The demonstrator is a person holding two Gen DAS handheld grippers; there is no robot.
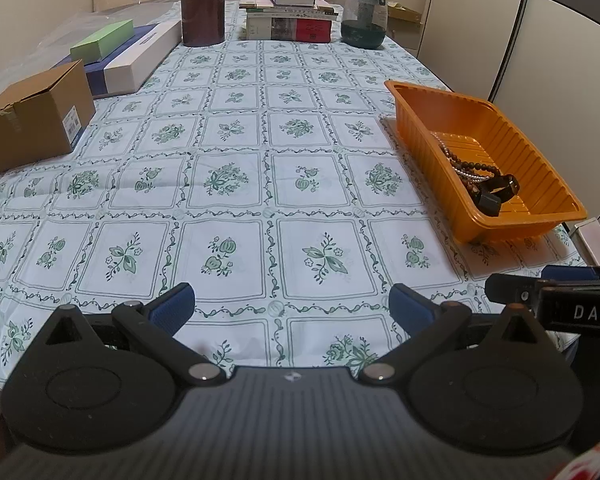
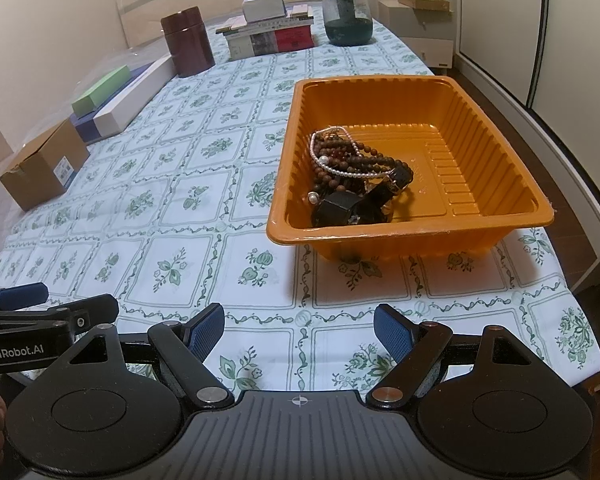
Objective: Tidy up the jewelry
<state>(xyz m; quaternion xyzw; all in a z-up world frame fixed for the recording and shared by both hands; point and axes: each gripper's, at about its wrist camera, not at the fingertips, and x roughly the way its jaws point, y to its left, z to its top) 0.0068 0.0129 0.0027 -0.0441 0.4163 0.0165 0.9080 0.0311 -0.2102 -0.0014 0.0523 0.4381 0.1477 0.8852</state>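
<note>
An orange plastic tray (image 2: 496, 128) stands on the floral tablecloth, seen at the right edge in the left wrist view as the same tray (image 1: 540, 160). Inside lies a tangle of jewelry (image 2: 356, 176): brown bead strings, a white pearl strand and black watch-like pieces; the same jewelry (image 1: 476, 180) shows in the left wrist view. My right gripper (image 2: 299, 334) is open near the table's front edge, short of the tray, nothing between its blue pads. My left gripper (image 1: 291, 307) is open too, to the left over bare cloth, and holds nothing.
At the left stand a cardboard box (image 1: 36, 116) and flat boxes (image 1: 124, 56). At the far end are a brown canister (image 1: 203, 10), stacked books (image 1: 290, 20) and a green glass jar (image 1: 365, 20). The table edge (image 2: 572, 292) falls away right of the tray.
</note>
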